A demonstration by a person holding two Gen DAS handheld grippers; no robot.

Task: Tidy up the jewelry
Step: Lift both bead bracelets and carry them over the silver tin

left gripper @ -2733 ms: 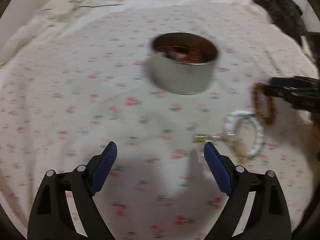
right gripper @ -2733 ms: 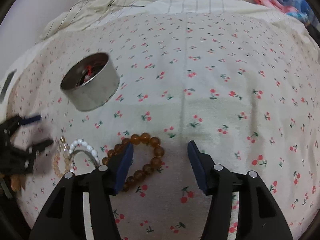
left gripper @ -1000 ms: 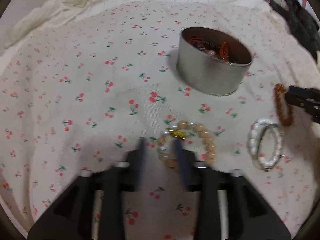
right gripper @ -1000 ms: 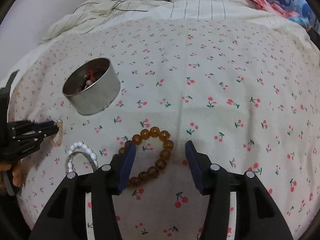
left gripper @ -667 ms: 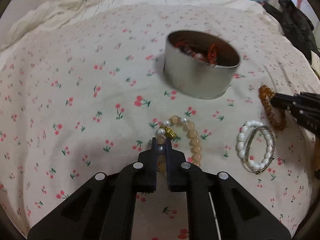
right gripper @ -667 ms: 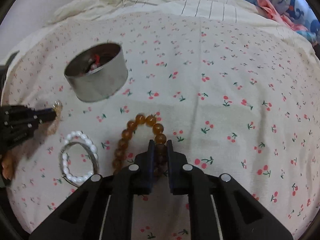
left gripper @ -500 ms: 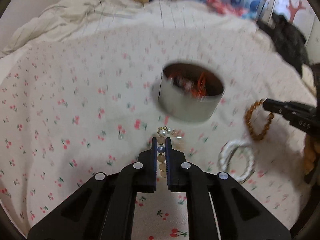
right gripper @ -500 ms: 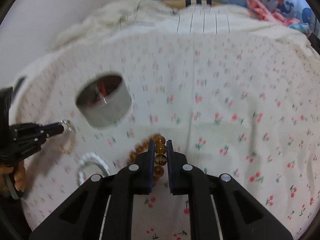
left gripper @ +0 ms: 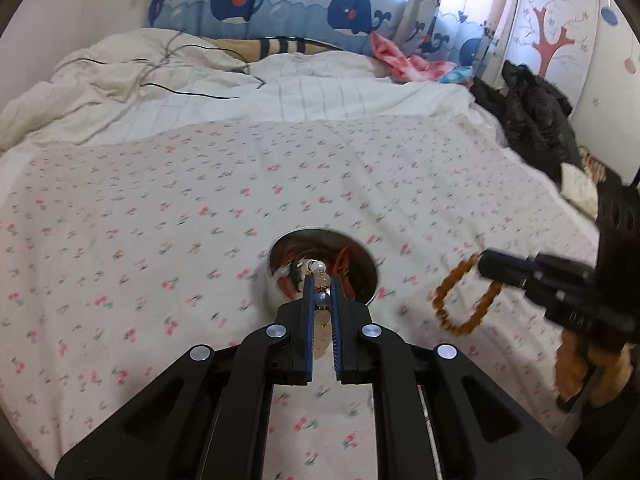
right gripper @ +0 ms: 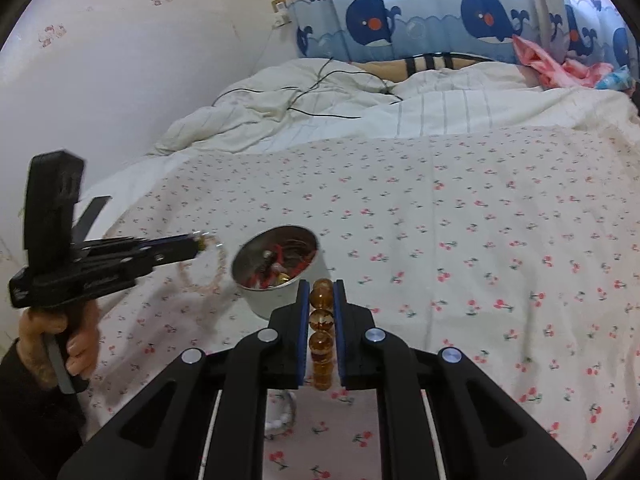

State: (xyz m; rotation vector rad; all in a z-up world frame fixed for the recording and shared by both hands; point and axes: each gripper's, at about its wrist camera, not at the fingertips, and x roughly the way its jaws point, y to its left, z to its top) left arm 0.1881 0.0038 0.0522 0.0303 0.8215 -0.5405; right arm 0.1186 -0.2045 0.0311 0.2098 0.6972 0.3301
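Observation:
A round metal tin [left gripper: 280, 280] [right gripper: 264, 276] with red and mixed jewelry inside stands on the cherry-print bedsheet. My left gripper [left gripper: 322, 292] is shut on a pale peach bead bracelet [left gripper: 323, 332] and holds it in the air just before the tin; it also shows in the right wrist view [right gripper: 200, 268]. My right gripper [right gripper: 322, 292] is shut on an amber bead bracelet [right gripper: 322, 340], lifted right of the tin; it hangs in the left wrist view [left gripper: 464, 300]. A white pearl bracelet [right gripper: 282, 416] lies on the sheet under my right gripper.
A rumpled white duvet [left gripper: 180, 80] with a black cable [right gripper: 320, 92] covers the far bed. Whale-print curtains [right gripper: 440, 16] hang behind. A black garment [left gripper: 532, 116] lies at the right edge, pink cloth [left gripper: 404, 60] at the back.
Both grippers closed on their bracelets and lifted them off the sheet. Both now hold them in the air close to the tin.

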